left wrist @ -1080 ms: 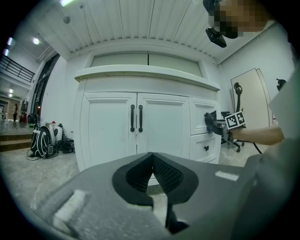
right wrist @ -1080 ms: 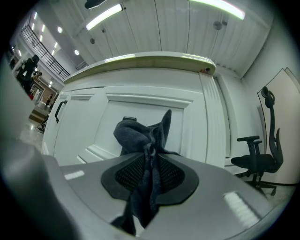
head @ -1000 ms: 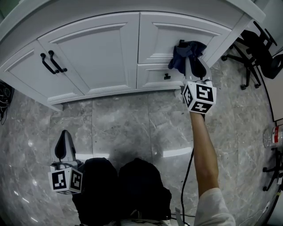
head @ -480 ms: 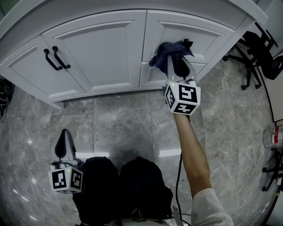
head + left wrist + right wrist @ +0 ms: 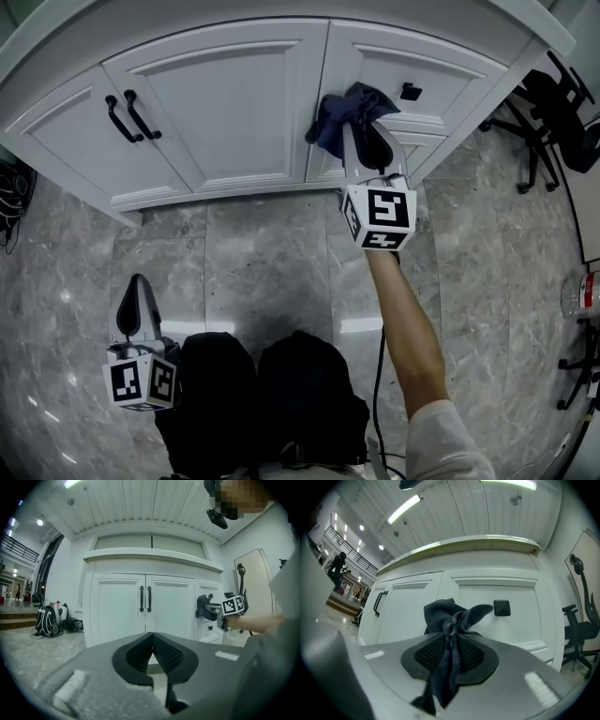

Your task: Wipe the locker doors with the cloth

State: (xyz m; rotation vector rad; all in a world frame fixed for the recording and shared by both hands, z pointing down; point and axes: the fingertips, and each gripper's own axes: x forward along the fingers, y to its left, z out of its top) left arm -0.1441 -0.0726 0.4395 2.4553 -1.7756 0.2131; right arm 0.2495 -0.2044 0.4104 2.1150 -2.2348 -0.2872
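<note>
My right gripper (image 5: 361,127) is shut on a dark blue cloth (image 5: 342,114) and holds it against the white locker front, at the seam between the right door (image 5: 234,103) and the upper drawer front (image 5: 441,70). In the right gripper view the cloth (image 5: 450,618) bunches between the pads, with a tail hanging below the gripper (image 5: 451,637). A square black knob (image 5: 502,607) shows just right of it. My left gripper (image 5: 138,286) hangs low over the floor, shut on nothing; its tips (image 5: 151,637) point at the double doors (image 5: 145,616).
Two black bar handles (image 5: 131,114) sit on the double doors at left. An office chair (image 5: 562,103) stands right of the lockers. Cables (image 5: 9,192) lie at the far left and a bottle (image 5: 579,292) at the right edge. Bags (image 5: 47,620) rest on the grey stone floor.
My right gripper has slid the cloth leftwards across the drawer front, uncovering the square knob. The left gripper has hardly moved.
</note>
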